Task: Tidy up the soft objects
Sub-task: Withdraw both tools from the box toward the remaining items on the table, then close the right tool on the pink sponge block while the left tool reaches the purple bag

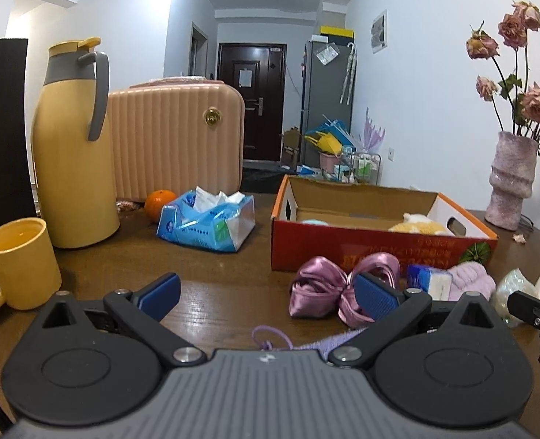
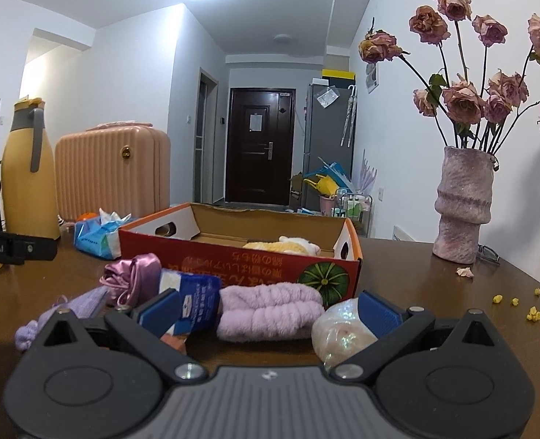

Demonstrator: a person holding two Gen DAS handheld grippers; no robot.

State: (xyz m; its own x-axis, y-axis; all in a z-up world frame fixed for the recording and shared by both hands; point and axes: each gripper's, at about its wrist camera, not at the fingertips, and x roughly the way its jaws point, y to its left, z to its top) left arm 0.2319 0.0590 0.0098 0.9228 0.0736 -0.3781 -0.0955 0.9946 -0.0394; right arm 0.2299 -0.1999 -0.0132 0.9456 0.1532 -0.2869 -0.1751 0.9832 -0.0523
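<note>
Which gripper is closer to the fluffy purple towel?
Right. The right gripper is open just in front of the towel. The left gripper sits off to the towel's left, by the satin bow.

A toy lies in the box; tissues at its nine o'clock, vase at three.

Our right tongs stand spread wide over the brown wooden worktop, a fluffy lilac towel roll between their blue fingers, before the red-orange cardboard box holding a yellow plush toy.
</note>
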